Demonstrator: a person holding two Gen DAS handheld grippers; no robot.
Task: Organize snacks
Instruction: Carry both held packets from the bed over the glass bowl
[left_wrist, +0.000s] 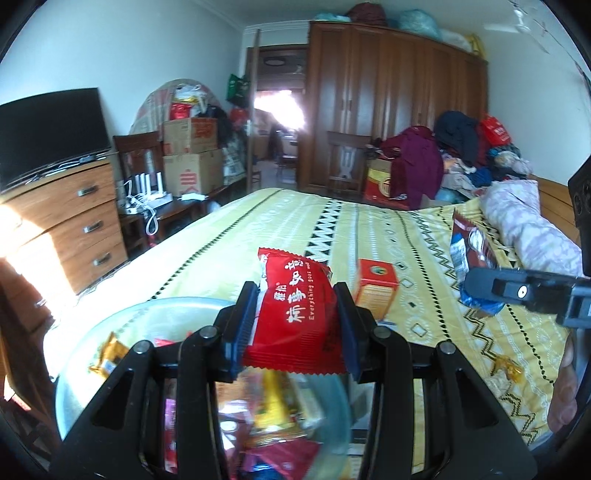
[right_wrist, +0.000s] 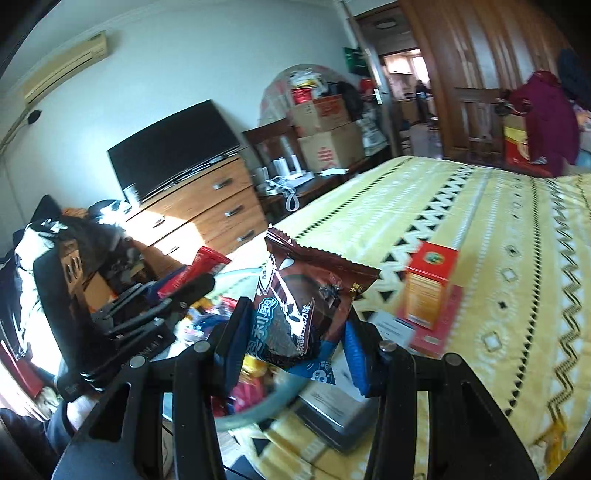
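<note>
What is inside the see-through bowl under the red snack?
The clear bowl holds a jumble of snack packets: a gold one, plus yellow and red ones. The left tongs and their red packet cover the middle, so the rest is hidden.

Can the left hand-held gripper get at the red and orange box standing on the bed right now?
Probably not yet: the left hand-held gripper is shut on a red snack packet. The red and orange box stands just beyond it, nothing between.
</note>
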